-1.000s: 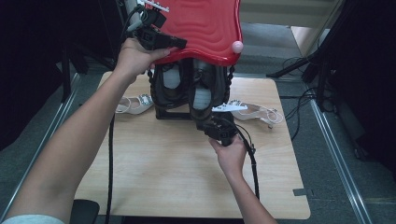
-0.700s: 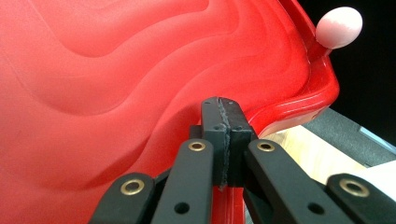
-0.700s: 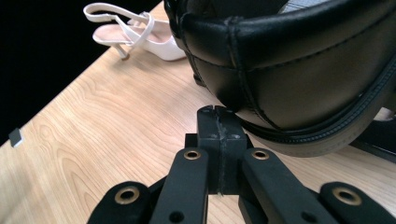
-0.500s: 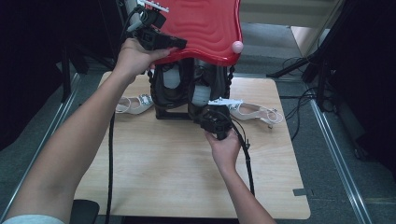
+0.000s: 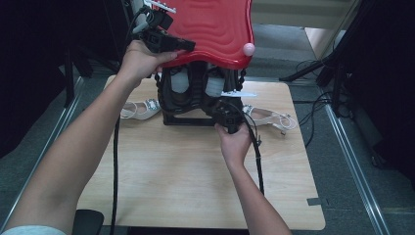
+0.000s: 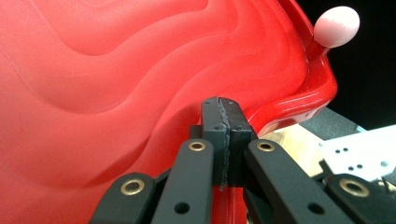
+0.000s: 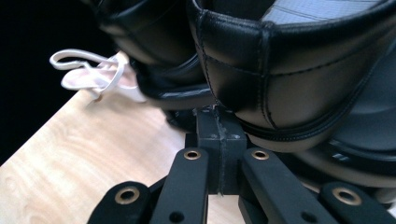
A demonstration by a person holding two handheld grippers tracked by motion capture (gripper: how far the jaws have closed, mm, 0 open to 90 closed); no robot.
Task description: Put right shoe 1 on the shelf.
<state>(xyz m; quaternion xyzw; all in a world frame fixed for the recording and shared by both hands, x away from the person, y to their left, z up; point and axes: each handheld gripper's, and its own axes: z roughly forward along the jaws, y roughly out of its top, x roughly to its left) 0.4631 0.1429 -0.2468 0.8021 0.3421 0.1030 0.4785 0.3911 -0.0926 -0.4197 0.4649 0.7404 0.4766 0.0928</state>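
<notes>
1. The red lid (image 5: 210,24) is tipped up at the back of the surface (image 5: 171,176), above a black stand (image 5: 188,120) that holds the black shoes (image 7: 299,70).
2. The left claw (image 5: 188,46) rests at the lid's left lower edge. Its pads are closed on each other, and whether they nip the rim cannot be told. It seems to prop the lid open.
3. The right claw (image 7: 218,116) is closed, with nothing between its pads. Its tip sits right at the heel edge of the nearer black shoe.
4. What has just changed: a second ago the right claw was out over the bare surface in front of the stand. It has since moved in and slightly up to the shoes, while the left claw has kept its place.
5. Judged from this, the lid is being kept open while the right claw reaches for a shoe. With its pads closed it can nudge but not grip.
6. Count:
   - one red lid with one pink knob (image 5: 249,49)
   - two black shoes
   - two white sandals lying on the surface, one left of the stand (image 5: 142,108) and one right (image 5: 269,116)
   - two claws
</notes>
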